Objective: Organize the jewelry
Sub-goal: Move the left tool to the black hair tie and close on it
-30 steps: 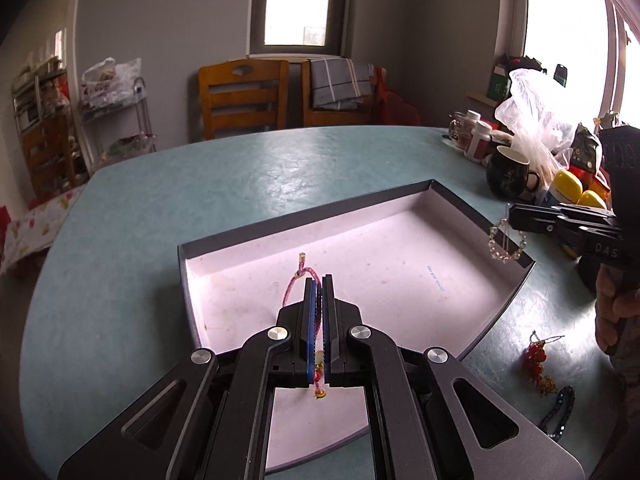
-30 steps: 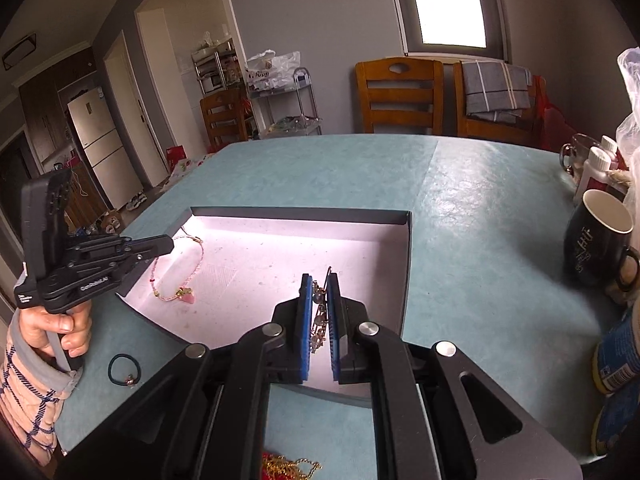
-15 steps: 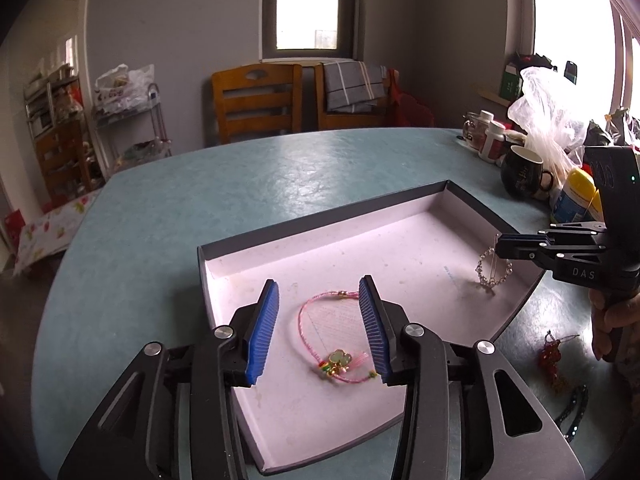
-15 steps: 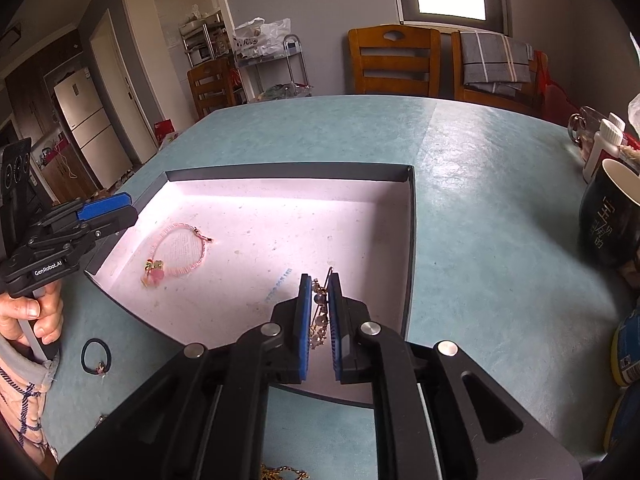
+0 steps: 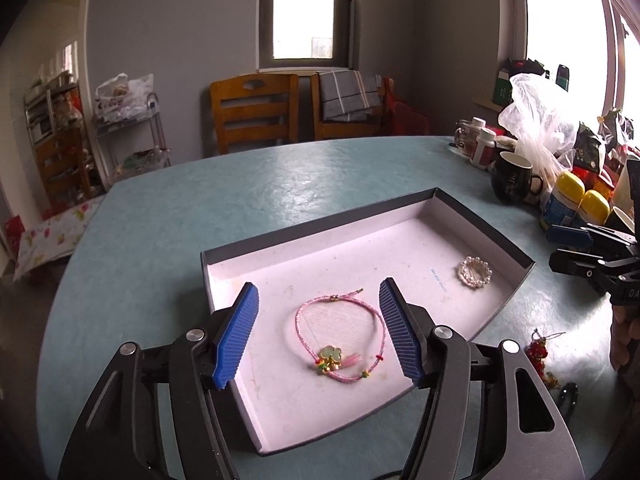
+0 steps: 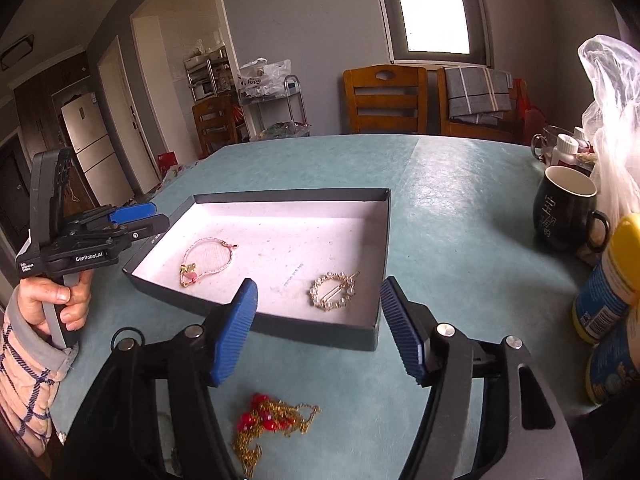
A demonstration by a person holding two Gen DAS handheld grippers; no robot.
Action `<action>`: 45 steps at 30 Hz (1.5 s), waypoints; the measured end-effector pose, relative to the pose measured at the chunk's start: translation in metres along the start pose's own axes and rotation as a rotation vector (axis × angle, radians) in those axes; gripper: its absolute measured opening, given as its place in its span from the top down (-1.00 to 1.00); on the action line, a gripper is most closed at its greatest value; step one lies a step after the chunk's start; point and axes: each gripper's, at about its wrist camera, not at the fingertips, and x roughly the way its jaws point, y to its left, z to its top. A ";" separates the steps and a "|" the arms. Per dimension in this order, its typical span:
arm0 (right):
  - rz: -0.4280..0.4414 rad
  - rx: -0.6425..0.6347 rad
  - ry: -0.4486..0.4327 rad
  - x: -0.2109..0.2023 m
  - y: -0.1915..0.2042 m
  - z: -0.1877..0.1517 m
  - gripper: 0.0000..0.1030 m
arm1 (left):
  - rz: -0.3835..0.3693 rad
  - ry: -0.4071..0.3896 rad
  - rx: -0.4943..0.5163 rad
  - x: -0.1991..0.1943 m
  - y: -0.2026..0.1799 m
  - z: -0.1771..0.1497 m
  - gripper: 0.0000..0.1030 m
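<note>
Two pieces lie apart inside the shallow box (image 5: pixel 486 226) on the teal tabletop (image 5: pixel 168 248). Left gripper (image 5: pixel 318 334) and right gripper (image 6: pixel 318 330) both have fingers spread wide, holding nothing. The pink bracelet (image 5: pixel 340 336) sits near one end, the pearl hair clip (image 6: pixel 333 291) toward the other. A red-and-gold chain (image 6: pixel 268 424) rests outside.

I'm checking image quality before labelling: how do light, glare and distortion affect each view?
Left wrist view: the side window is blown out white, the table shows a soft sheen, fisheye bends the box edges, and the pink bracelet stays sharp. Right wrist view: the back window is overexposed, corners go dark, and the pearl clip is clear.
</note>
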 end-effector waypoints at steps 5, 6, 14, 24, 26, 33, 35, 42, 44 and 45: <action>-0.016 0.000 0.003 -0.019 0.002 -0.021 -0.43 | -0.030 -0.017 0.039 -0.036 -0.015 -0.019 -0.32; -0.022 -0.002 0.009 -0.022 0.002 -0.025 -0.46 | -0.039 -0.016 0.049 -0.043 -0.018 -0.025 -0.32; -0.015 -0.002 0.020 -0.043 0.005 -0.054 -0.71 | -0.121 0.059 0.094 -0.083 -0.032 -0.079 -0.32; -0.009 0.007 0.043 -0.043 0.009 -0.069 -0.73 | -0.083 0.165 0.166 -0.067 -0.042 -0.109 -0.32; -0.011 0.007 0.046 -0.044 0.010 -0.070 -0.76 | -0.084 0.171 0.170 -0.063 -0.043 -0.107 -0.32; -0.014 0.003 0.036 -0.048 0.012 -0.072 -0.79 | -0.090 0.234 0.216 -0.044 -0.050 -0.104 0.20; -0.016 0.003 0.037 -0.047 0.012 -0.072 -0.80 | -0.092 0.242 0.224 -0.039 -0.053 -0.103 0.20; -0.014 0.003 0.041 -0.047 0.012 -0.072 -0.80 | -0.131 0.241 0.237 -0.033 -0.062 -0.102 0.70; -0.012 0.000 0.047 -0.047 0.013 -0.072 -0.80 | -0.111 0.235 0.256 -0.034 -0.068 -0.103 0.73; -0.009 -0.003 0.053 -0.046 0.014 -0.072 -0.80 | -0.108 0.234 0.253 -0.034 -0.068 -0.104 0.74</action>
